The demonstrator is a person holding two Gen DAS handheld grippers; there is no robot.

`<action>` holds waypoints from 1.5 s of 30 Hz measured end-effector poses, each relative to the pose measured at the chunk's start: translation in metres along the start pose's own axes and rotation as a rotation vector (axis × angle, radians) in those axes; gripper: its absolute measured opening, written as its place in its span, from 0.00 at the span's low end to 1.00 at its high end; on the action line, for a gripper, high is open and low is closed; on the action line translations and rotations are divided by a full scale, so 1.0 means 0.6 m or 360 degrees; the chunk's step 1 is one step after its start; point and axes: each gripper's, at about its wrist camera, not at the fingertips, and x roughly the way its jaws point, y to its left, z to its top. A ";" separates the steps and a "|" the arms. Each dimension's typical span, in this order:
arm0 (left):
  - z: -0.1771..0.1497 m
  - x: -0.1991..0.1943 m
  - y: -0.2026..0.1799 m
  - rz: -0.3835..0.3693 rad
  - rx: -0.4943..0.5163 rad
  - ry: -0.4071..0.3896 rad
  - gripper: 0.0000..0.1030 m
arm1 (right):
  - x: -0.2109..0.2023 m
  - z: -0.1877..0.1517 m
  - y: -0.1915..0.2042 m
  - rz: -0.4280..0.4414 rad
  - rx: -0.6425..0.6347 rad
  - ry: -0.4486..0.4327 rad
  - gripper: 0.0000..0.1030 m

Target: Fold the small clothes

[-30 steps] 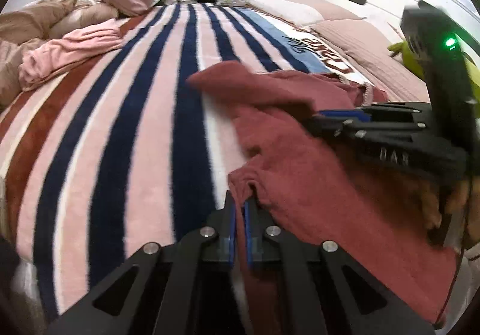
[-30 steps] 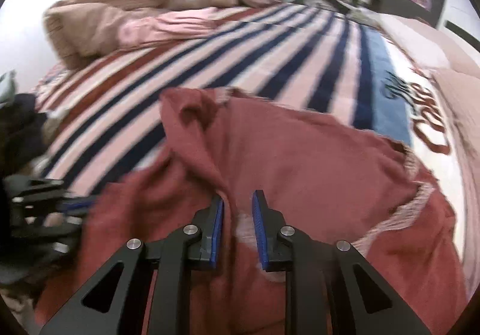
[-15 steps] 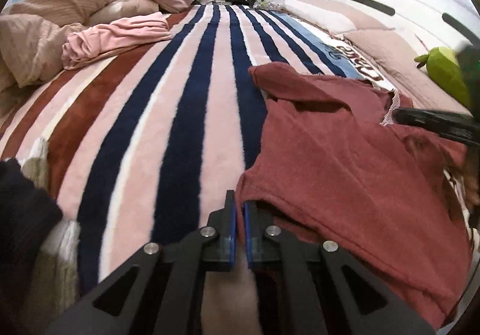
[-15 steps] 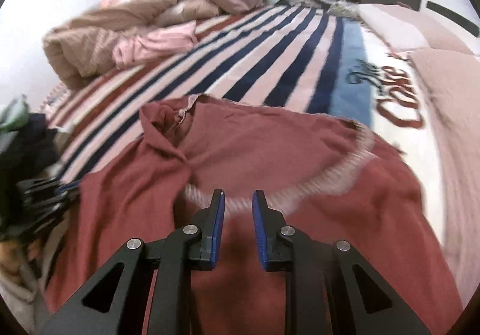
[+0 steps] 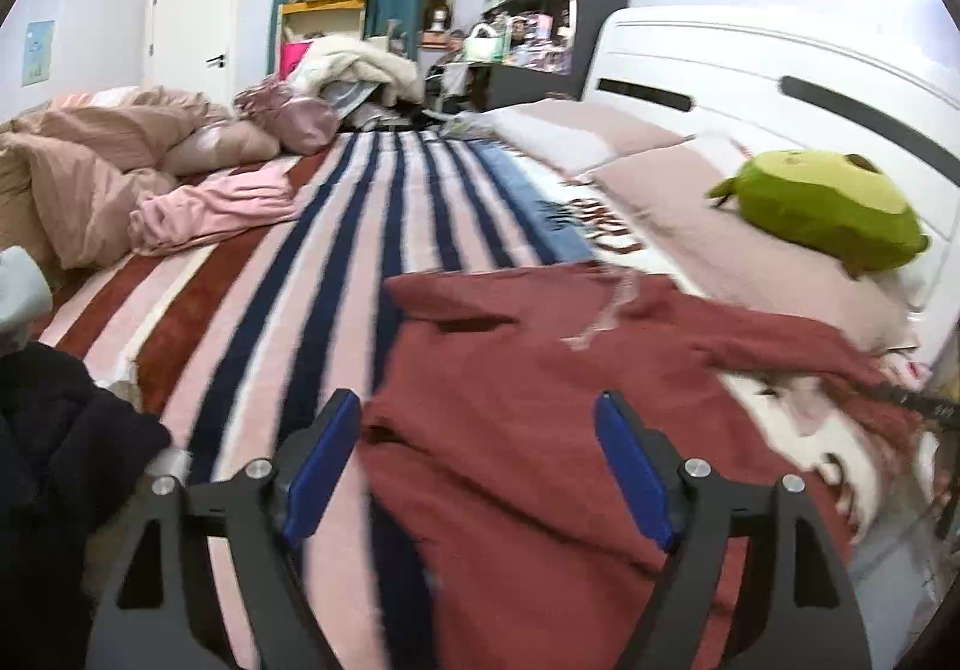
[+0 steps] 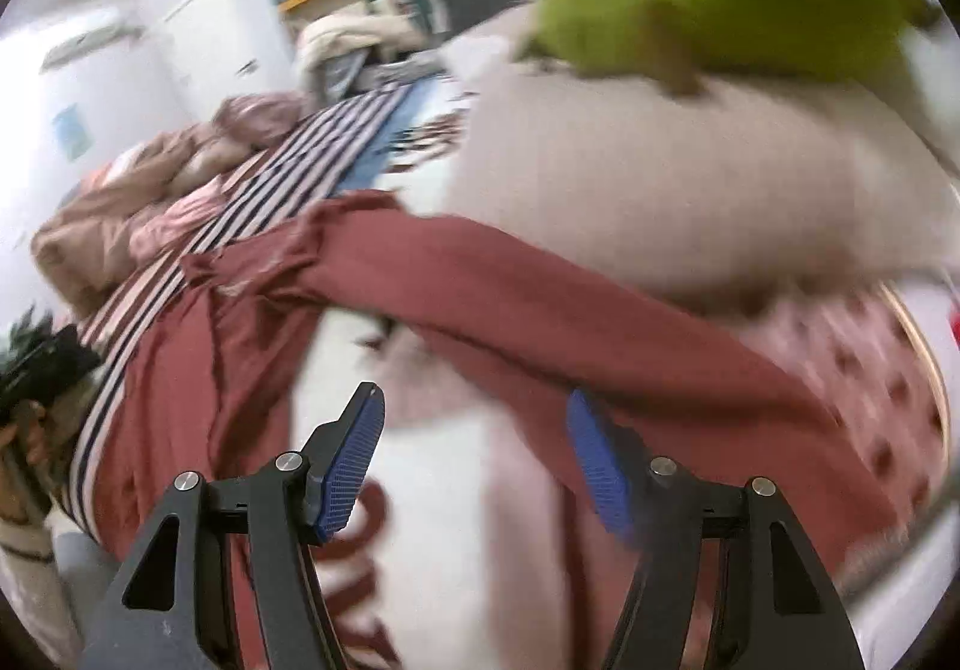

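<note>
A dark red garment [image 5: 528, 406] lies spread flat on the striped blanket [image 5: 336, 262], its near edge under my left gripper [image 5: 477, 466]. The left gripper is open and empty, its blue pads wide apart above the garment's near left part. In the right wrist view the same garment [image 6: 540, 322] stretches across the bed, one long part running toward the lower right. My right gripper [image 6: 474, 460] is open and empty above the garment's right side and the white bedding. This view is blurred.
A green plush toy [image 5: 822, 214] sits on a pillow [image 5: 720, 226] at the right by the white headboard [image 5: 780, 82]. A pink garment [image 5: 210, 208] and beige bedding [image 5: 90, 154] lie at the left. A dark cloth [image 5: 54, 466] is at the near left.
Both grippers were shut on the red garment's edges and have opened and let go. The garment now lies spread out. The right gripper swung right toward the pillow and plush toy.
</note>
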 end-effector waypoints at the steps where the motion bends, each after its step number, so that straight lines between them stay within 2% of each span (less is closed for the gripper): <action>1: -0.002 -0.010 -0.015 0.0005 0.0003 -0.0011 0.75 | -0.007 -0.012 -0.015 0.0036 0.0051 0.0009 0.58; 4: -0.007 -0.033 -0.047 0.0039 -0.0024 -0.0069 0.75 | -0.016 -0.051 -0.052 0.0196 0.0226 0.0034 0.58; 7: -0.016 -0.052 -0.069 -0.0013 -0.0052 -0.0137 0.77 | -0.009 -0.076 -0.079 0.0209 0.0340 0.0019 0.60; 9: -0.021 -0.060 -0.081 -0.0010 -0.0081 -0.0137 0.93 | -0.002 -0.083 -0.091 0.0285 0.0401 -0.0026 0.65; 11: -0.029 -0.070 -0.094 0.0071 -0.0090 -0.0155 0.98 | 0.006 -0.083 -0.100 0.0349 0.0455 -0.0084 0.70; 13: -0.035 -0.080 -0.110 0.0082 -0.0056 -0.0165 0.98 | 0.014 -0.076 -0.110 0.0391 0.0519 -0.0159 0.74; 16: -0.040 -0.089 -0.124 0.0055 -0.0030 -0.0159 0.99 | 0.025 -0.065 -0.124 0.0357 0.0648 -0.0304 0.75; 20: -0.045 -0.099 -0.136 0.0103 0.0005 -0.0167 0.99 | 0.034 -0.045 -0.121 0.0203 0.0773 -0.0461 0.76; 22: -0.045 -0.107 -0.134 0.0091 -0.0011 -0.0170 0.99 | 0.036 -0.031 -0.122 0.0083 0.0703 -0.0541 0.69; 23: -0.047 -0.111 -0.132 0.0072 -0.0018 -0.0169 0.99 | 0.041 -0.022 -0.129 -0.0016 0.0681 -0.0560 0.52; 24: -0.047 -0.115 -0.129 0.0047 -0.0024 -0.0170 0.99 | 0.044 -0.018 -0.138 -0.0050 0.0702 -0.0564 0.35; 25: -0.048 -0.121 -0.125 0.0023 -0.0033 -0.0177 0.99 | 0.044 -0.017 -0.148 -0.0033 0.0736 -0.0570 0.25; 26: -0.049 -0.124 -0.122 0.0009 -0.0043 -0.0182 0.99 | 0.044 -0.015 -0.158 0.0010 0.0769 -0.0576 0.09; 27: -0.050 -0.128 -0.115 0.0004 -0.0063 -0.0187 0.99 | 0.044 -0.011 -0.159 0.0015 0.0766 -0.0573 0.06; 32: -0.055 -0.125 -0.101 0.0020 -0.0117 -0.0199 0.99 | 0.011 -0.004 -0.127 0.0011 0.0557 -0.0686 0.03; 36: -0.058 -0.129 -0.095 -0.0019 -0.0133 -0.0216 0.99 | -0.034 0.018 -0.060 0.0079 0.0318 -0.0795 0.03; 41: -0.064 -0.143 -0.075 0.0011 -0.0162 -0.0252 0.99 | -0.087 0.059 0.076 0.0271 -0.0066 -0.0871 0.03; 45: -0.079 -0.162 -0.049 0.0047 -0.0183 -0.0282 0.99 | -0.108 0.069 0.195 0.0479 -0.0328 -0.0852 0.03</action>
